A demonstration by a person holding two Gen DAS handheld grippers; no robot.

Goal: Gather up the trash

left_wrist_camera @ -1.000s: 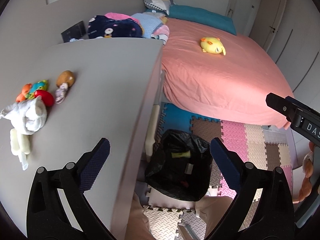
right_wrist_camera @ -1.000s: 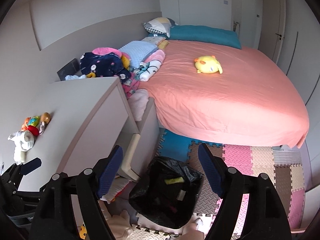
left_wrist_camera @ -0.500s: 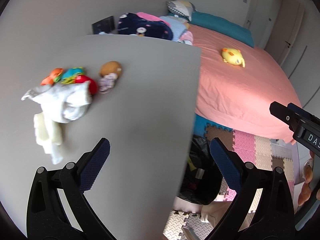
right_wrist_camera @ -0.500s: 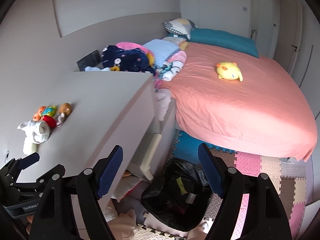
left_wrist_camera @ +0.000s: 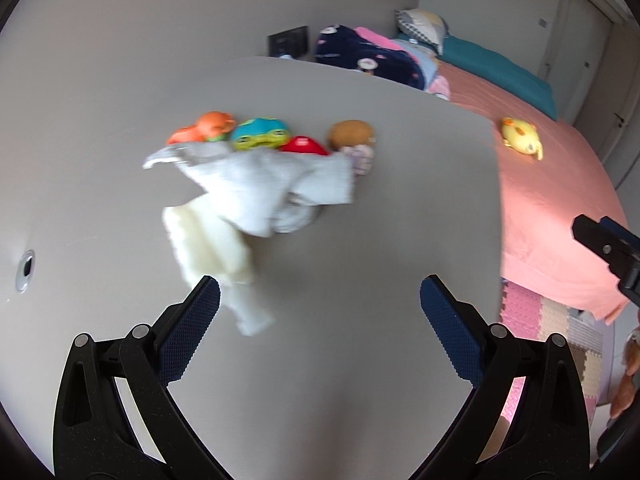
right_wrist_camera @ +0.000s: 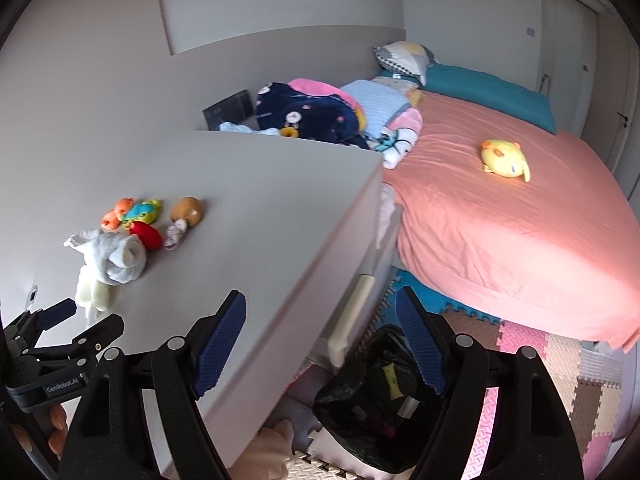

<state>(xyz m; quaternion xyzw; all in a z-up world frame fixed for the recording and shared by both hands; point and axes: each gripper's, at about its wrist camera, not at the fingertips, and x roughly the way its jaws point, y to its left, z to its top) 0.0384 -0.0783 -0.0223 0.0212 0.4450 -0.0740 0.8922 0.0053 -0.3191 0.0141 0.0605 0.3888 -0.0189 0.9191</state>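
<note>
A crumpled white wad (left_wrist_camera: 260,188) with a cream piece (left_wrist_camera: 212,252) hanging from it lies on the grey desk top (left_wrist_camera: 360,240). My left gripper (left_wrist_camera: 320,320) hovers over the desk just short of the cream piece, jaws open and empty. In the right wrist view the same wad (right_wrist_camera: 116,256) sits at the left, with the left gripper (right_wrist_camera: 86,316) below it. My right gripper (right_wrist_camera: 320,340) stands open and empty above the desk's corner. A black trash bag (right_wrist_camera: 380,400) holding scraps sits on the floor below it.
Small colourful toys (left_wrist_camera: 260,136) lie just behind the wad. A bed with a pink sheet (right_wrist_camera: 500,220), a yellow plush (right_wrist_camera: 504,160) and piled blankets (right_wrist_camera: 320,116) fills the right. Foam puzzle mats (right_wrist_camera: 560,380) cover the floor. A cable hole (left_wrist_camera: 25,270) marks the desk's left.
Both grippers have swung left. The left one went from the desk edge to over the desk top, close to the white wad; the trash bag has dropped out of its view.
</note>
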